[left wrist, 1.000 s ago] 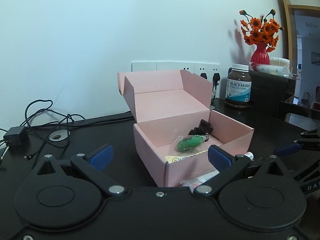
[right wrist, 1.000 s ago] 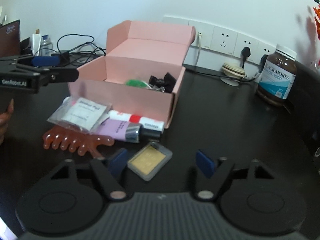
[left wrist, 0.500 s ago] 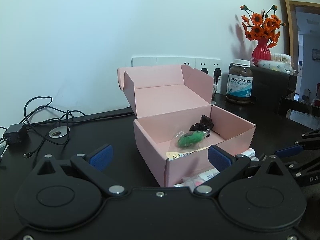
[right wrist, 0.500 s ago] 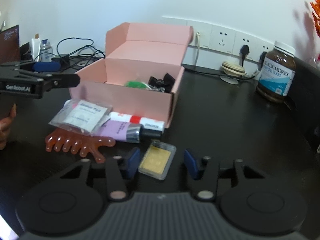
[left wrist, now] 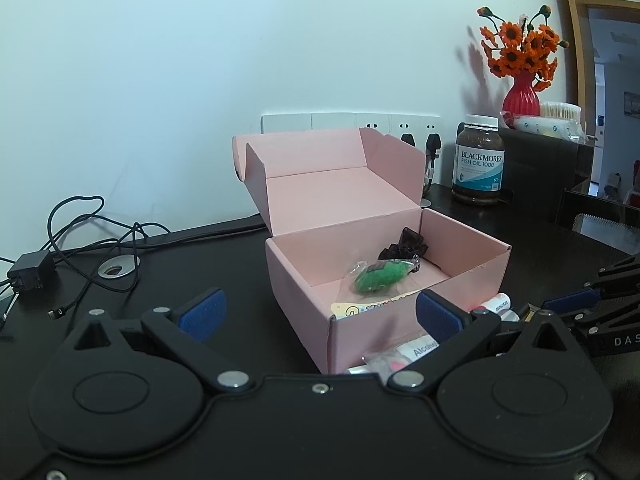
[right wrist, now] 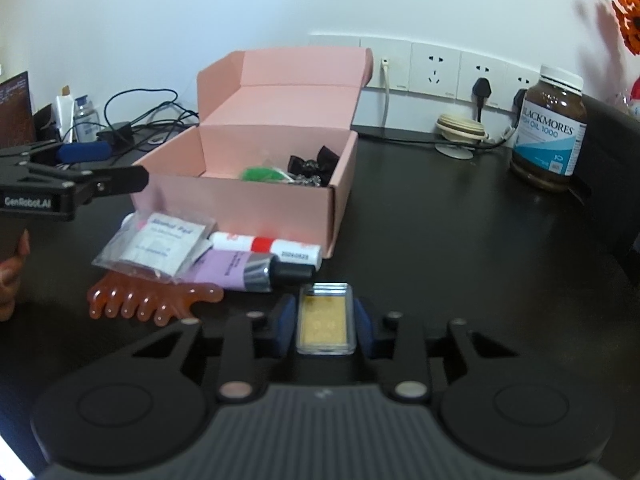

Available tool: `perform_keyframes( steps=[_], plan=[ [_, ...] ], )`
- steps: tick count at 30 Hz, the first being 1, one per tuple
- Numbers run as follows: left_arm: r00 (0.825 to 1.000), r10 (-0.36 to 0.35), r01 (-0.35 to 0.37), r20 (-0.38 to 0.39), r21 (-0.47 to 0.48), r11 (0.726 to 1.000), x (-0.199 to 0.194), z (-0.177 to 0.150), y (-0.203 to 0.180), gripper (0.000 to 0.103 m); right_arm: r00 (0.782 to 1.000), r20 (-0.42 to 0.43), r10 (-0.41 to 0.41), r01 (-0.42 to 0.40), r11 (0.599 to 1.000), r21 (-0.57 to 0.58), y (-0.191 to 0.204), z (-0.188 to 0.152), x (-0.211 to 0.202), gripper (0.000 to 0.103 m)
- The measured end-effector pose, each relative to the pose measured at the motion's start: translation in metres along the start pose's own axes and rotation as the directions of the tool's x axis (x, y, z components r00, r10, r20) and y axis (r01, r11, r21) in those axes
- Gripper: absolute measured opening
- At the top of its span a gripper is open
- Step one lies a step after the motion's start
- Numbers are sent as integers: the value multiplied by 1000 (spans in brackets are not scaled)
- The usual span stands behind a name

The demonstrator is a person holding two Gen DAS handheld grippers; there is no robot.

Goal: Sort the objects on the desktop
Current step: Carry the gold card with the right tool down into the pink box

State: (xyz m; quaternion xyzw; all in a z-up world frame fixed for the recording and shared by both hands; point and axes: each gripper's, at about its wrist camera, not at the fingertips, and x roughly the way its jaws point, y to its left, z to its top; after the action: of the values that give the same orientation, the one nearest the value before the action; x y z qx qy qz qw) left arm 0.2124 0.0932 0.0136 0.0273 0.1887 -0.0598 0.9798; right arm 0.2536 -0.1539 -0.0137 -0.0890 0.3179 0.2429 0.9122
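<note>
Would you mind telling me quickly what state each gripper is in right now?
Left gripper: open, nothing between its pads.
Right gripper: closing on the small clear case with the gold card, pads at both its sides.

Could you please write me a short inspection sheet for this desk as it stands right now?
Surface: black desk, dark and glossy.
Job's things: open pink box holding a green packet and a black bow; in front of it lie an alcohol pad sachet, a red-and-white tube, a purple tube and an orange comb.
Clutter: fish oil jar; red vase of orange flowers.
Grippers: right hand-held gripper closing, pads against a clear gold card case; left hand-held gripper open, empty.
Cables: black cables and adapter at the desk's left rear.
Surroundings: white wall with a socket strip.
</note>
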Motion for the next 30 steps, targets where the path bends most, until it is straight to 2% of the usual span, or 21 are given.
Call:
perform_keyframes(
  steps=[10, 18, 21, 25, 28, 30],
  plan=[
    [1000, -2, 2, -10, -15, 1000, 1, 0, 2, 103, 1000, 4, -26, 26, 999, 39, -6, -2, -7, 30],
    [1000, 1, -1, -9, -13, 1000, 1, 0, 2, 103, 997, 46, -63, 62, 998, 22, -8, 10, -21, 30],
    [1000, 0, 0, -8, -4, 1000, 1, 0, 0, 103, 993, 95, -68, 68, 998, 6, -7, 25, -29, 30],
    [1000, 3, -3, -2, 7, 1000, 0, 0, -1, 103, 986, 161, -34, 41, 998, -45, 3, 59, -33, 30],
    [1000, 1, -1, -2, 7, 1000, 0, 0, -2, 103, 986, 165, 5, 15, 993, -116, 19, 86, -21, 30],
    [1000, -1, 1, -4, 1, 1000, 0, 0, -1, 103, 990, 137, 29, -10, 990, -140, 29, 102, -5, 30]
  ],
)
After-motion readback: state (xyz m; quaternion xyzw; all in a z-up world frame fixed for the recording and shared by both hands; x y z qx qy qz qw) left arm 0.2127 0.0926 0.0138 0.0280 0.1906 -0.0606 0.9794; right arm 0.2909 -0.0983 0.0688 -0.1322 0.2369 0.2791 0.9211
